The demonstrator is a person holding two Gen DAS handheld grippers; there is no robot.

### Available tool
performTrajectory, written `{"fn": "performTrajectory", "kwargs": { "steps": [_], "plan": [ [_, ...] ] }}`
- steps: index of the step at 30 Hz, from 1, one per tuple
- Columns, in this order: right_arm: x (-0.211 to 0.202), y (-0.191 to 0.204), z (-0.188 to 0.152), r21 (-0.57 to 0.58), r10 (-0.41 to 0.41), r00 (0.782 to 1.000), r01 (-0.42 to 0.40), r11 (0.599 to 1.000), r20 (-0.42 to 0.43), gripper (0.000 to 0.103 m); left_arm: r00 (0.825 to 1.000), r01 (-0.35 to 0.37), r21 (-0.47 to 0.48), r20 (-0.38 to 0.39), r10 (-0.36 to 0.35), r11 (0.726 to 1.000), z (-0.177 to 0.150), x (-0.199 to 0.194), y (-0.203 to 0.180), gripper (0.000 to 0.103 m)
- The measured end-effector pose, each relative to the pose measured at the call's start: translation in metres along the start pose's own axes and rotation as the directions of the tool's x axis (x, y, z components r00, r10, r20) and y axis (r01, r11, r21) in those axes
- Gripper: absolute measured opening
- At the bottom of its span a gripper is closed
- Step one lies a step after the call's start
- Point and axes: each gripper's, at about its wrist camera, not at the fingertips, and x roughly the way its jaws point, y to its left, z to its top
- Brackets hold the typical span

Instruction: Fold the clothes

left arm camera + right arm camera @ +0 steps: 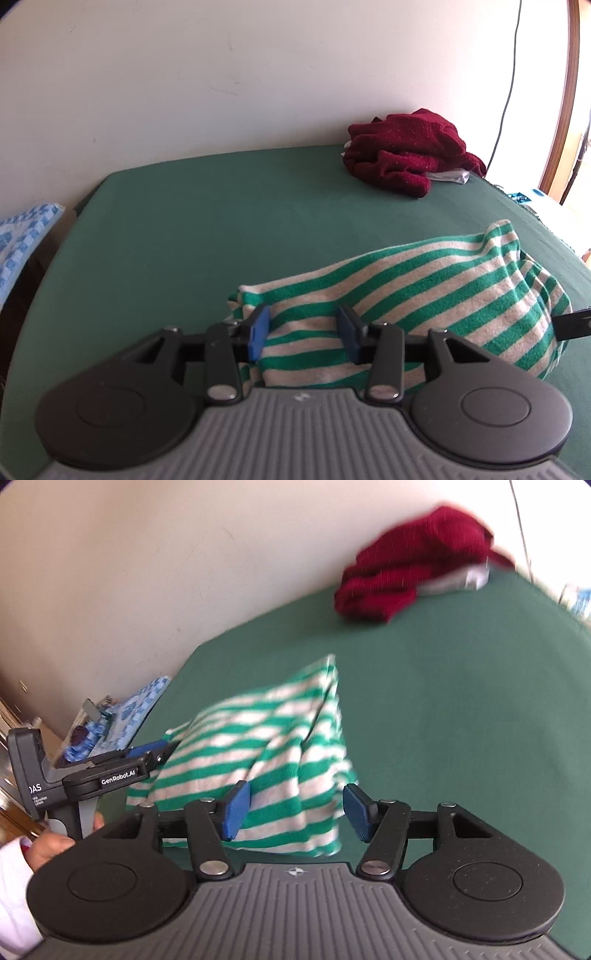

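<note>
**Folding laundry: striped garment bundled between both sets of fingers**

Working near to far, the left gripper (pixel 303 332) sat lowest in its own view, its blue fingers (pixel 258 332) spread wide with striped cloth showing in the gap between them; no pad pressed the fabric, so it held nothing. The right gripper (pixel 295 812) also stood wide, one finger against the cloth's near edge and the other out over bare green, gripping nothing. In the right wrist view the left gripper appeared from the side, carried by a hand (pixel 55 845) in a white sleeve, its fingers reaching the bundle's left end.

The green-and-white striped garment (pixel 406 295) lay just ahead of and between both sets of fingers, gathered into a loose, thick, lumpy roll rather than a flat neat packet. That shape would fit either a piece partly folded and needing tidying or one bunched and waiting to be spread; the pictures did not settle which. Well beyond the fingers, near the wall, a dark red garment (pixel 406 151) sat crumpled over something pale, so folding work evidently remained there.

The surface was a bed (pixel 203 229) under a smooth green sheet. Left of the fingers lay a blue patterned cloth (pixel 22 243); behind stood a plain pale wall (pixel 221 74), with a cable and wooden frame at far right.
</note>
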Motion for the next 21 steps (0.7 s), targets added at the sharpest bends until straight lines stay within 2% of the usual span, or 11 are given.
{"fn": "performTrajectory", "kwargs": {
  "steps": [2, 4, 6, 8, 11, 13, 15, 17, 19, 20, 21],
  "plan": [
    [-0.008, 0.008, 0.004, -0.020, 0.081, 0.997, -0.080, 0.997, 0.012, 0.029, 1.000, -0.006, 0.000, -0.006, 0.006, 1.000, 0.001, 0.001, 0.001, 0.046],
    [-0.025, 0.019, 0.011, -0.081, 0.177, 0.983, -0.173, 0.982, 0.047, 0.025, 1.000, -0.010, -0.006, -0.008, 0.010, 1.000, 0.001, 0.001, 0.003, 0.049],
    [-0.025, 0.002, 0.018, -0.013, 0.239, 0.971, -0.239, 0.971, -0.001, 0.021, 1.000, -0.005, -0.023, -0.005, 0.005, 1.000, 0.000, 0.000, 0.005, 0.049],
    [-0.007, -0.023, 0.015, 0.054, 0.107, 0.992, -0.103, 0.993, -0.068, 0.015, 1.000, -0.012, -0.005, -0.004, 0.012, 1.000, -0.001, 0.001, 0.001, 0.049],
    [-0.016, -0.018, 0.020, 0.001, 0.066, 0.997, -0.066, 0.998, -0.037, 0.015, 1.000, -0.031, 0.025, -0.006, 0.031, 0.999, -0.001, 0.000, -0.003, 0.049],
    [-0.021, -0.014, 0.023, -0.034, 0.040, 0.999, -0.040, 0.999, -0.015, 0.018, 0.999, -0.034, 0.014, -0.010, 0.035, 0.999, -0.001, -0.001, -0.003, 0.049],
    [-0.027, -0.010, 0.026, -0.068, 0.014, 1.000, -0.014, 0.998, 0.008, 0.041, 0.999, -0.040, 0.005, -0.012, 0.040, 0.999, -0.001, -0.002, -0.003, 0.050],
    [-0.029, -0.009, 0.032, -0.082, 0.004, 0.999, -0.001, 0.997, 0.039, 0.056, 0.998, -0.054, 0.012, -0.011, 0.055, 0.998, -0.002, -0.003, -0.006, 0.050],
    [-0.019, -0.017, 0.041, -0.029, 0.059, 0.998, -0.058, 0.998, 0.034, 0.056, 0.998, -0.066, 0.015, -0.009, 0.066, 0.998, -0.003, -0.004, -0.008, 0.051],
    [-0.016, -0.015, 0.043, -0.039, 0.046, 0.998, -0.044, 0.998, 0.038, 0.050, 0.998, -0.066, 0.012, -0.008, 0.066, 0.998, -0.004, -0.004, -0.007, 0.051],
    [-0.014, -0.014, 0.045, -0.048, 0.032, 0.999, -0.030, 0.998, 0.042, 0.020, 0.998, -0.066, 0.010, -0.008, 0.066, 0.998, -0.004, -0.004, -0.007, 0.052]
  ]
}}
